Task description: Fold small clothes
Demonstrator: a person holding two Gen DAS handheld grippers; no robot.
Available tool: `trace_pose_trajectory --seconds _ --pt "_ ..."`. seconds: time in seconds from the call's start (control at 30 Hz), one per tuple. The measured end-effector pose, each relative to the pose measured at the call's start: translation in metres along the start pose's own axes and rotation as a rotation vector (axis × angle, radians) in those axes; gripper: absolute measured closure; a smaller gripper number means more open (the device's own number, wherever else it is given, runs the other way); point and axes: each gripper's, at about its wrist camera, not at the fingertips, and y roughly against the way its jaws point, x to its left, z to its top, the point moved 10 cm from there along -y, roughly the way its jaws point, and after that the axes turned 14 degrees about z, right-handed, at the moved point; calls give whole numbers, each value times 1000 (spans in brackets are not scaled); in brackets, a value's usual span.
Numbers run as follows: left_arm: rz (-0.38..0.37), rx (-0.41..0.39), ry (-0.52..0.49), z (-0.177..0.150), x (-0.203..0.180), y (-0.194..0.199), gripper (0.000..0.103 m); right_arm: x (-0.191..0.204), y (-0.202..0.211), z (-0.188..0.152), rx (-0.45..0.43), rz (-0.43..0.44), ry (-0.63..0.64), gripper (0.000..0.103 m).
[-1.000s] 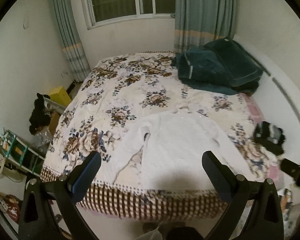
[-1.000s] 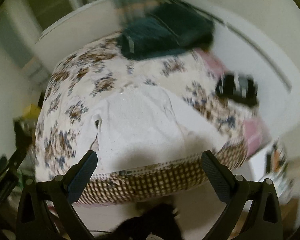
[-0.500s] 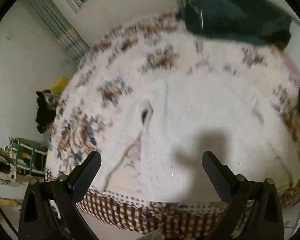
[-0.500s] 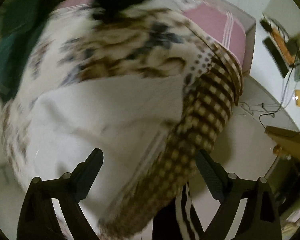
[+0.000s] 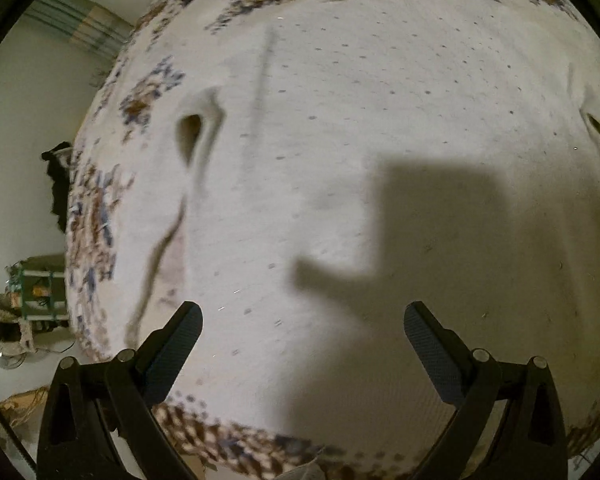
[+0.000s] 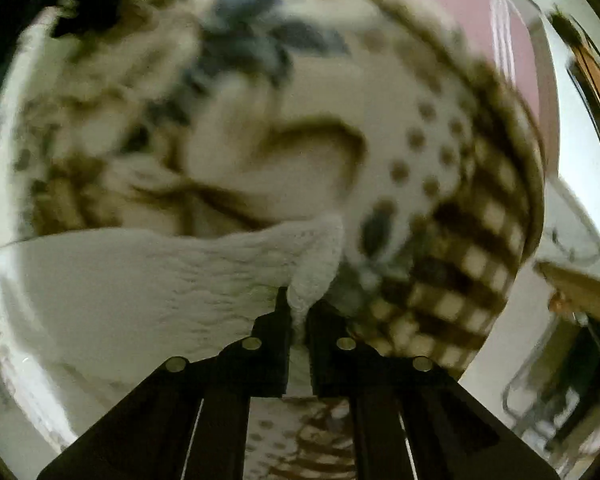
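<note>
**Garment corner pinched at bed edge**

Right gripper [image 6: 299,312] clenched on a bunched corner of the white garment [image 6: 148,280], fingers nearly together with a fold of knit cloth squeezed between them. Rest of garment spread flat over the floral bedspread [image 6: 260,80], beside its brown checked border [image 6: 460,248]; view blurred.

Left gripper [image 5: 302,332] released, fingers [image 5: 172,344] wide apart, poised over the garment [image 5: 340,160], contact not discernible. Garment lying across the bed, filling most of the left wrist view, sleeve opening [image 5: 190,132] visible at left, gripper shadow [image 5: 400,248] cast on cloth. Bedspread [image 5: 96,216] showing along left edge. No legible writing or labels.
</note>
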Motion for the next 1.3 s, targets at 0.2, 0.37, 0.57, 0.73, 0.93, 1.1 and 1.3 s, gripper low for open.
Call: trace_pose_trajectory --seconds 0.2,0.37,0.57,0.73,0.93,1.1,1.3 --pt "-65 -56 -11 20 -23 2 0 -4 48 86 -156 -10 90 96" --pt "-112 -66 -1 29 -43 -7 0 6 14 133 -65 15 113 77" --pt "-148 -23 22 17 -61 -34 0 -32 -9 110 -124 182 -188 41" --pt "-184 8 79 9 -74 -57 0 -37 -61 80 -143 463 -468 38" --pt "-233 -1 186 18 -77 -70 0 -11 -81 88 -306 552 -528 85" --pt "-249 -18 190 15 -76 -69 0 53 -52 102 -350 540 -342 91" --pt "-337 1 191 10 -60 -65 0 208 31 68 -373 573 9 92"
